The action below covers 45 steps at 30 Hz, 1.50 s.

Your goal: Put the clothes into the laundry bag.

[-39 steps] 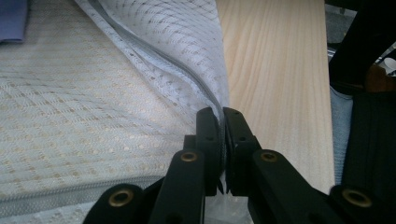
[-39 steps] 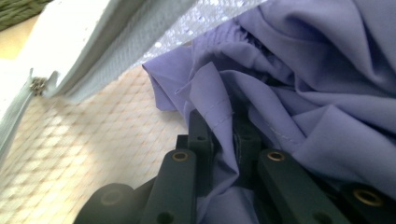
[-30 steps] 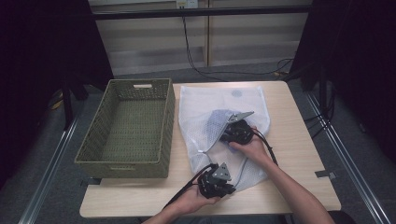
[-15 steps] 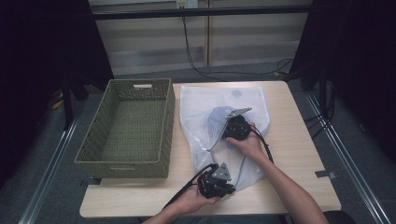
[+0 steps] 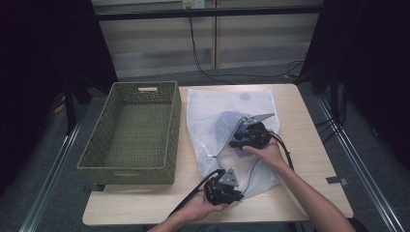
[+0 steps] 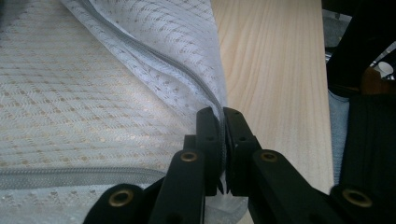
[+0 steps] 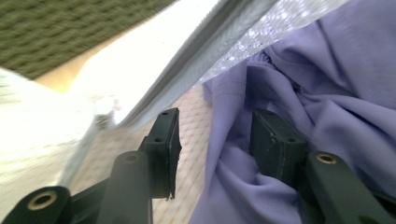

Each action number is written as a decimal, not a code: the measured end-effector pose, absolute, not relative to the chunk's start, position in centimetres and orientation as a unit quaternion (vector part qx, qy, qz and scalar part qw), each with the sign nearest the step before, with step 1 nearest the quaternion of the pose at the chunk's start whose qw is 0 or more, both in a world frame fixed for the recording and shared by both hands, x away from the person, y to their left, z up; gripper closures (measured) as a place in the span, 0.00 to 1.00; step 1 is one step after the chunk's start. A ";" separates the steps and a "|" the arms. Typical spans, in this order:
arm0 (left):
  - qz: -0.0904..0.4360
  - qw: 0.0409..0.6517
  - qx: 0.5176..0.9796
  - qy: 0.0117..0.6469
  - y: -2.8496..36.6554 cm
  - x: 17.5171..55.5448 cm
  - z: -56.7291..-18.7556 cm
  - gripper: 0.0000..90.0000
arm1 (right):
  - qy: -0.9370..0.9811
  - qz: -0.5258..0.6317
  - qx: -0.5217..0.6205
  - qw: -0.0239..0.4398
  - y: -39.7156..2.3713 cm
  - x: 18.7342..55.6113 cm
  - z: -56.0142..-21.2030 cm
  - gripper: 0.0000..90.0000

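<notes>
A person sits at the near edge of a light wooden table (image 5: 300,125), forearms reaching in, a black two-jaw gripper in each hand. Nearest, close to the table's near edge, the left gripper (image 5: 235,195) is clamped tight on the hem of a white mesh laundry bag (image 5: 212,121); in the left gripper view its jaws pinch the bag's edge right beside the grey zipper (image 6: 154,60), with the mesh spreading away to the left and bare table to the right. The bag lies flat along the middle of the table, running from the near edge to the far edge. Farther in, at the bag's middle, the right gripper (image 5: 238,139) sits at the bag's opening; its jaws have just been opening and now stand apart. In the right gripper view a fold of lilac cloth (image 7: 327,93) bulges between the parted jaws, against the right-hand one, so no grip holds it. The cloth lies in the bag's mouth. On the table's left side stands an olive woven basket (image 5: 169,111), its long side touching the bag's left edge.
</notes>
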<state>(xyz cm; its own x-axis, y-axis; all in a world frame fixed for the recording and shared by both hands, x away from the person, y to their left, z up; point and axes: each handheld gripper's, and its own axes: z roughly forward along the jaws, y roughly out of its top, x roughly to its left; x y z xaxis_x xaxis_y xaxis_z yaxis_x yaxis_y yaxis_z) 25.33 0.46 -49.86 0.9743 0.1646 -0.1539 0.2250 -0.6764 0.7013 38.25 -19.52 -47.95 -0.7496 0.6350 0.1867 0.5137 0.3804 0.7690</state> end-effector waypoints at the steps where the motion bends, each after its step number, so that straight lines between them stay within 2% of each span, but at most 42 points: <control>1: -0.038 0.390 0.914 0.105 0.4 25.4 -49.9 0.96 | 0.827 0.439 0.345 0.068 -19.8 38.0 -47.7 0.58; 5: -0.039 0.379 0.919 0.101 0.6 25.5 -49.7 0.96 | 0.812 0.477 0.331 0.061 -21.6 36.8 -46.5 0.54; 13: -0.041 0.390 0.914 0.099 0.5 25.4 -49.9 0.96 | 0.774 0.529 0.337 0.087 -24.6 36.6 -44.1 0.53; 15: -0.039 0.390 0.915 0.100 0.5 25.4 -49.9 0.96 | 0.768 0.533 0.340 0.103 -24.9 36.8 -43.7 0.53; 21: -0.046 0.395 0.912 0.105 0.6 25.5 -50.0 0.96 | 0.769 0.525 0.348 0.108 -24.5 38.2 -43.8 0.55; 23: -0.046 0.396 0.911 0.106 0.6 25.5 -50.0 0.96 | 0.774 0.519 0.342 0.120 -24.1 38.7 -43.5 0.58; 29: -0.045 0.399 0.910 0.106 0.6 25.4 -50.1 0.95 | 0.776 0.518 0.343 0.107 -23.7 39.9 -43.4 0.65; 31: -0.045 0.400 0.909 0.106 0.6 25.4 -50.1 0.95 | 0.774 0.520 0.346 0.101 -23.7 40.1 -43.5 0.73; 34: -0.045 0.400 0.909 0.106 0.6 25.4 -50.1 0.95 | 0.765 0.533 0.346 0.102 -23.5 40.2 -43.4 0.90; 37: -0.044 0.396 0.911 0.104 0.6 25.5 -50.0 0.95 | 0.768 0.532 0.341 0.106 -23.5 39.9 -43.0 0.97; 45: -0.046 0.396 0.911 0.105 0.6 25.5 -50.0 0.95 | 0.762 0.546 0.332 0.109 -24.1 38.9 -41.7 0.99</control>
